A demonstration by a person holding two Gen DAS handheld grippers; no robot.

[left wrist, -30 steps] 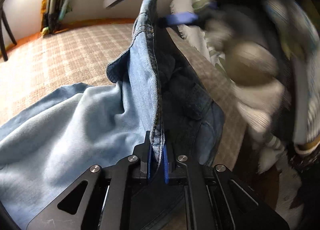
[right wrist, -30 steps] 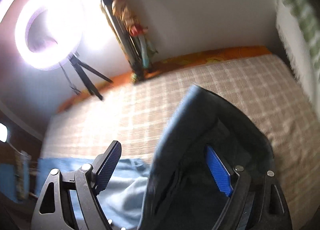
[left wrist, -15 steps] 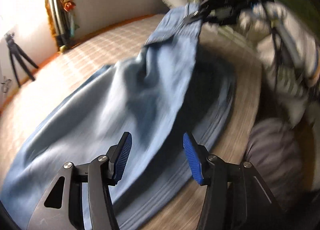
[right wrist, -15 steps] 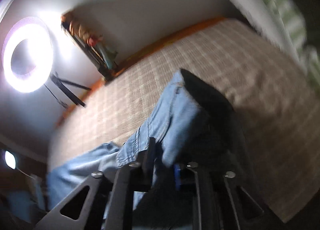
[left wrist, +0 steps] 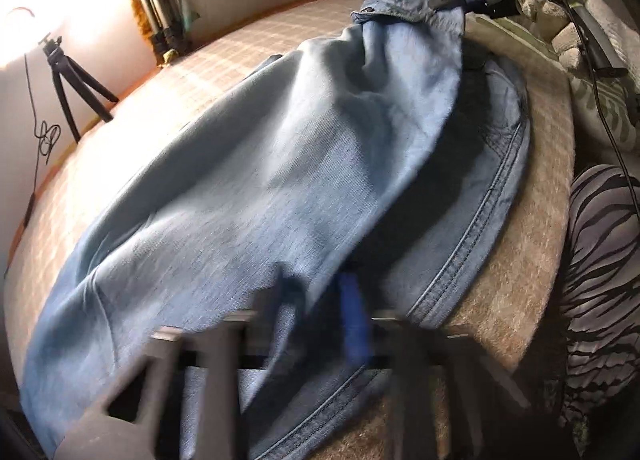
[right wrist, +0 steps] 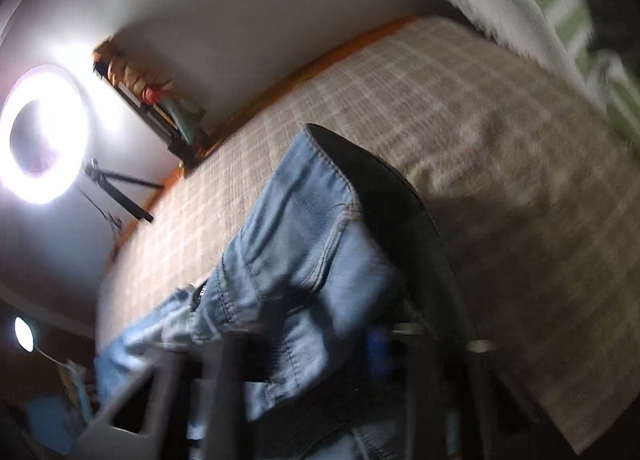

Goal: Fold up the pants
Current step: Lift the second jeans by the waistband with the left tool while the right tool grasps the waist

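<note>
While the left gripper has just closed on a fold of the jeans spread over the checked bed and the right gripper clamps their waistband, thick denim could slip free mid-fold; no legible branding shows.

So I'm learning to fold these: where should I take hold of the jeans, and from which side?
Grip the jeans by the thick stitched waistband at its corners, coming in from the near bed edge: that band lies nearest and gives firm, flat cloth to pinch.
</note>
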